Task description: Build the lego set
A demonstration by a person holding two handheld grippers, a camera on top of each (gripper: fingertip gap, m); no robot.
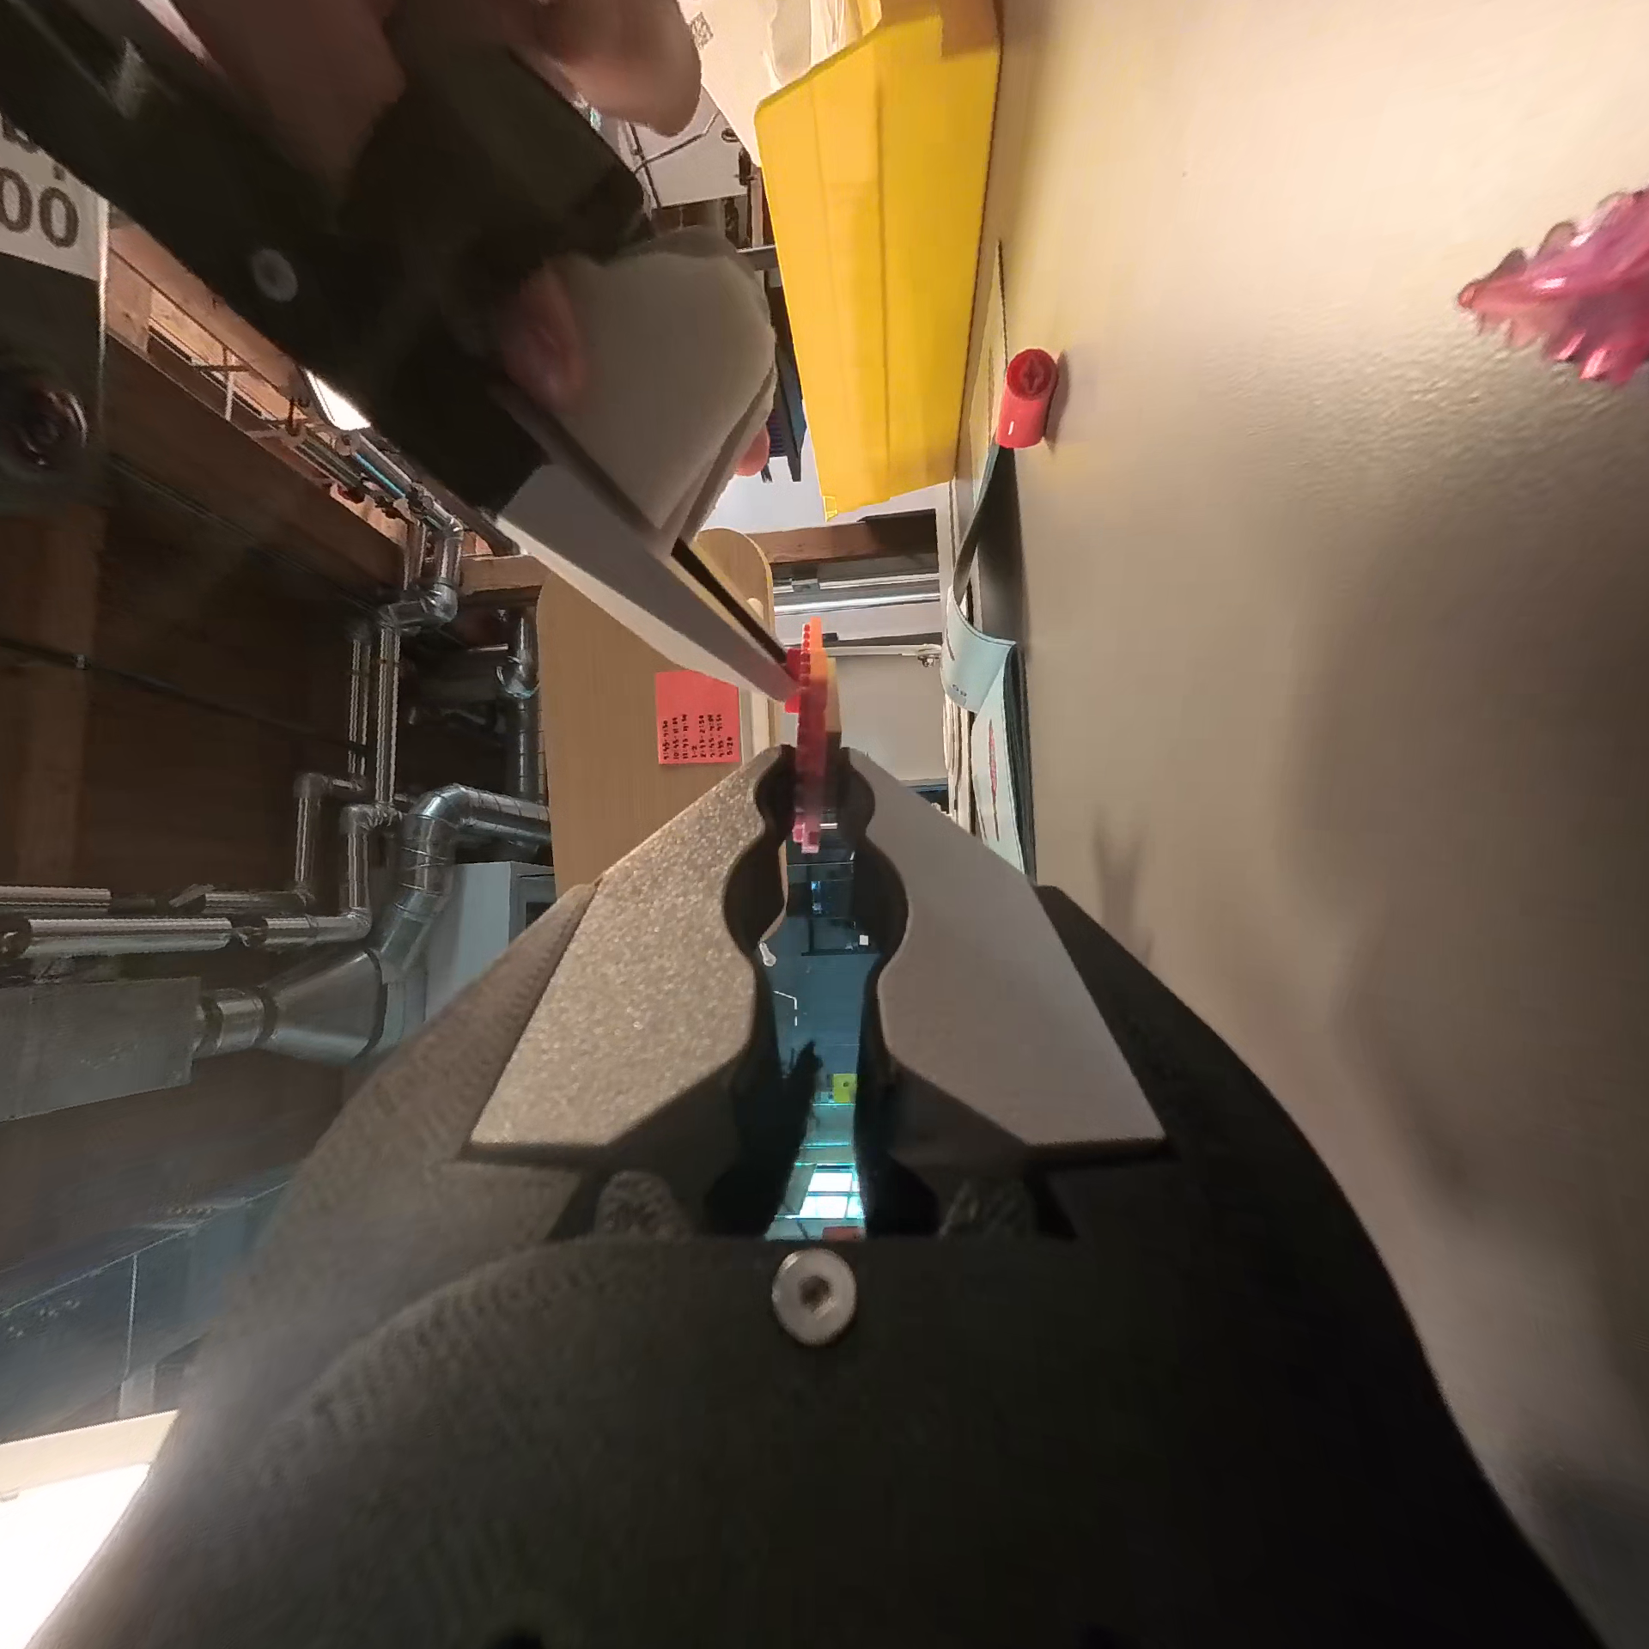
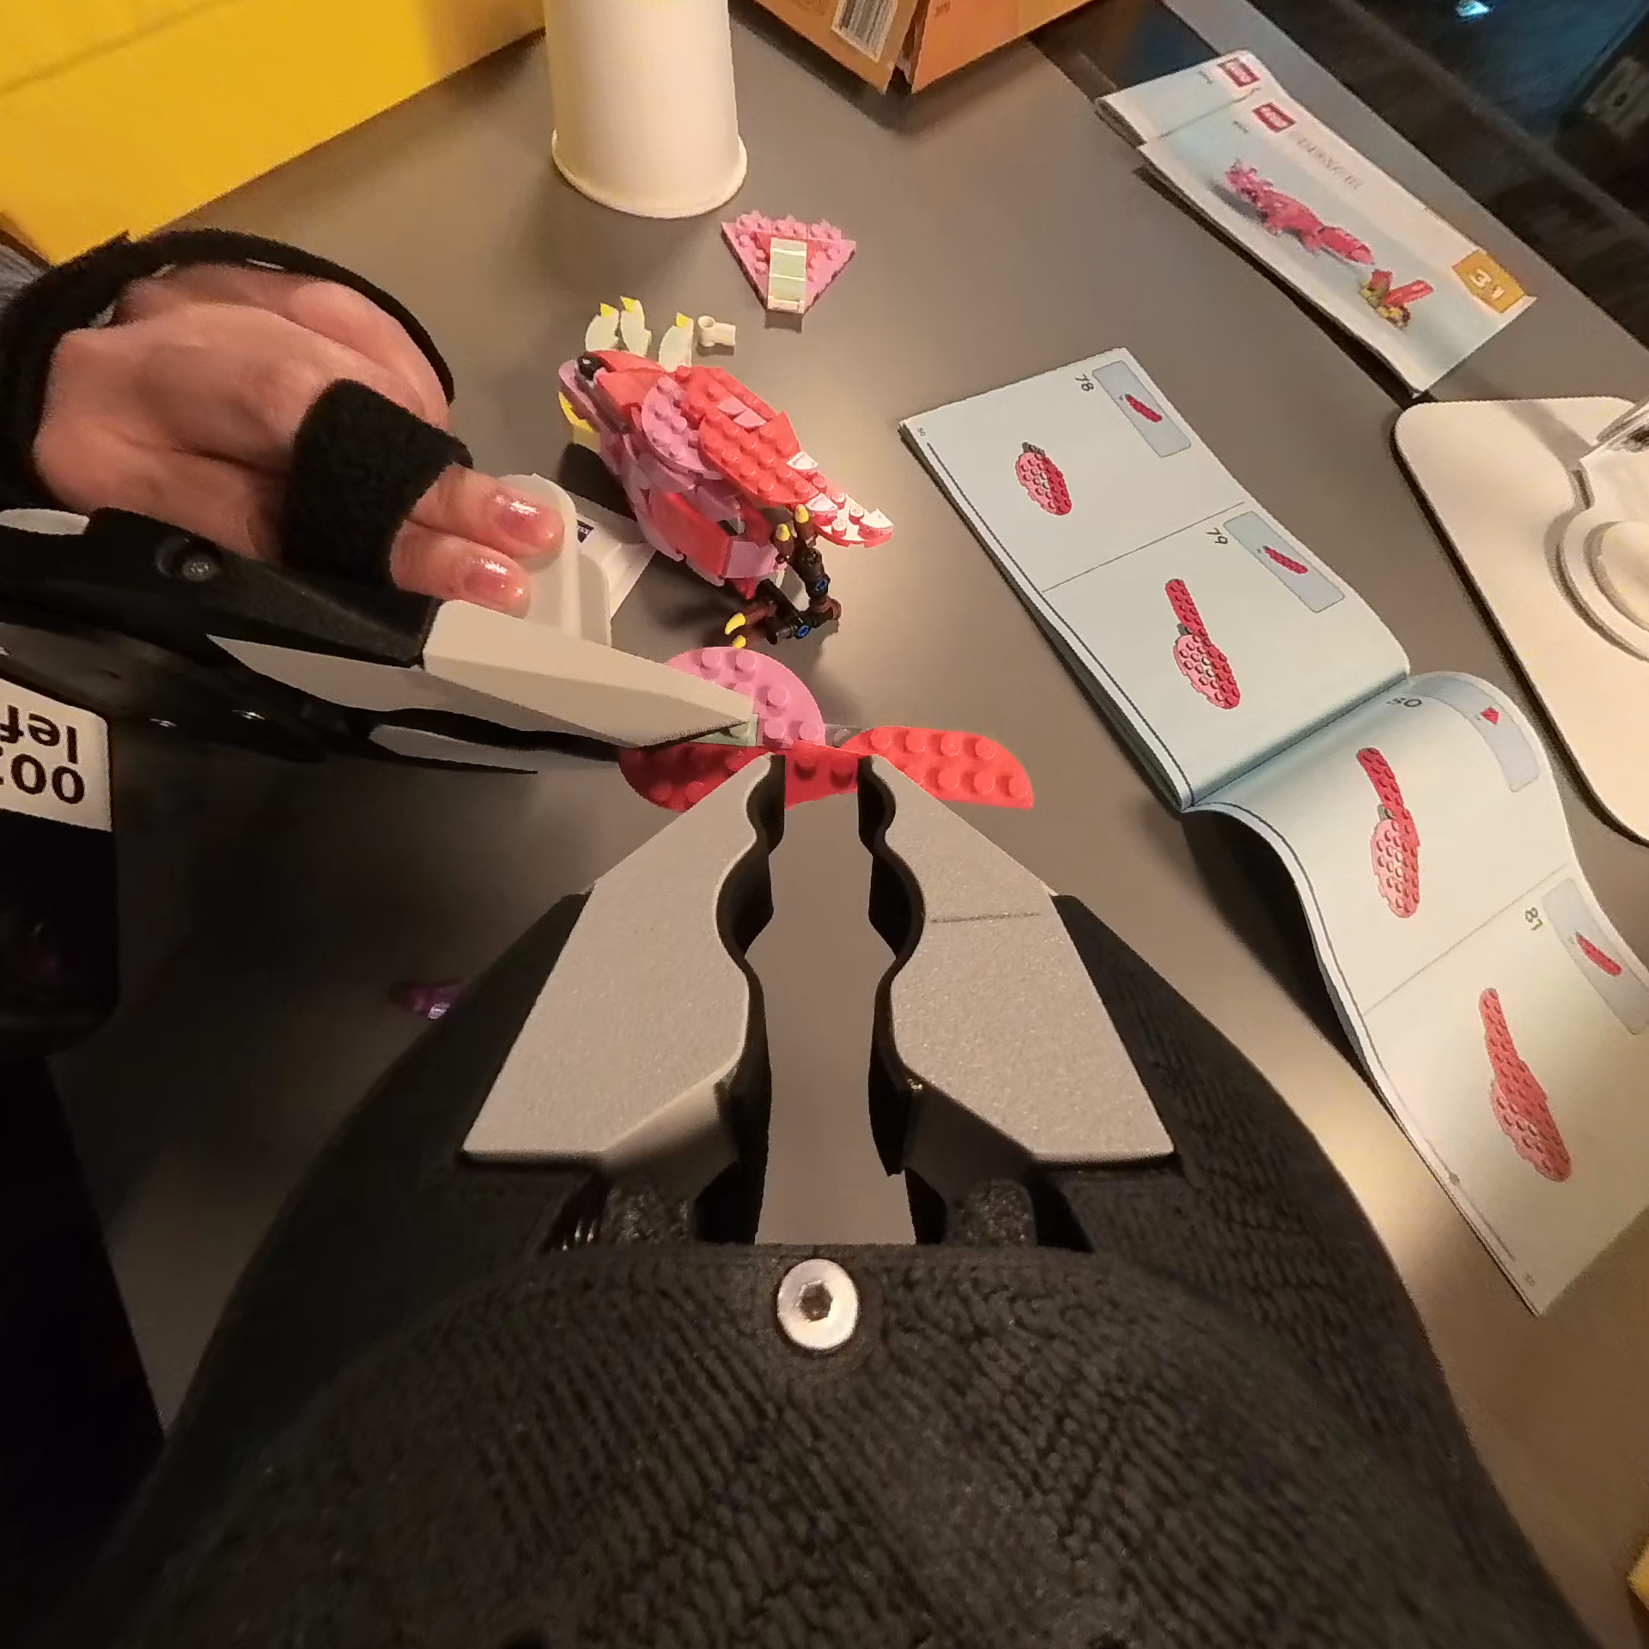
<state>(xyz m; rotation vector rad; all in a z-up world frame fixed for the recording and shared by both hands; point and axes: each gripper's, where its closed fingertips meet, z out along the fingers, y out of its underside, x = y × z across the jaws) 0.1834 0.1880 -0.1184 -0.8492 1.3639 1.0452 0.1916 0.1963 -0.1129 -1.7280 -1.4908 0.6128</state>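
Plates of red and pink studded brick [image 2: 892, 767], joined into a fan, hang above the grey worktop [image 2: 1026, 268] between your tongs. Your left gripper [image 2: 749, 727] pinches the pink end edgewise; your right gripper [image 2: 816, 785] clamps the red middle. Beyond them, the part-built red bird [image 2: 705, 464] and loose pieces [image 2: 785, 259] wait, beside an open booklet [image 2: 1160, 571].

Both wrist views look close along their own fingers — sharing the red-and-pink brick plates [image 2: 830, 767] between them.
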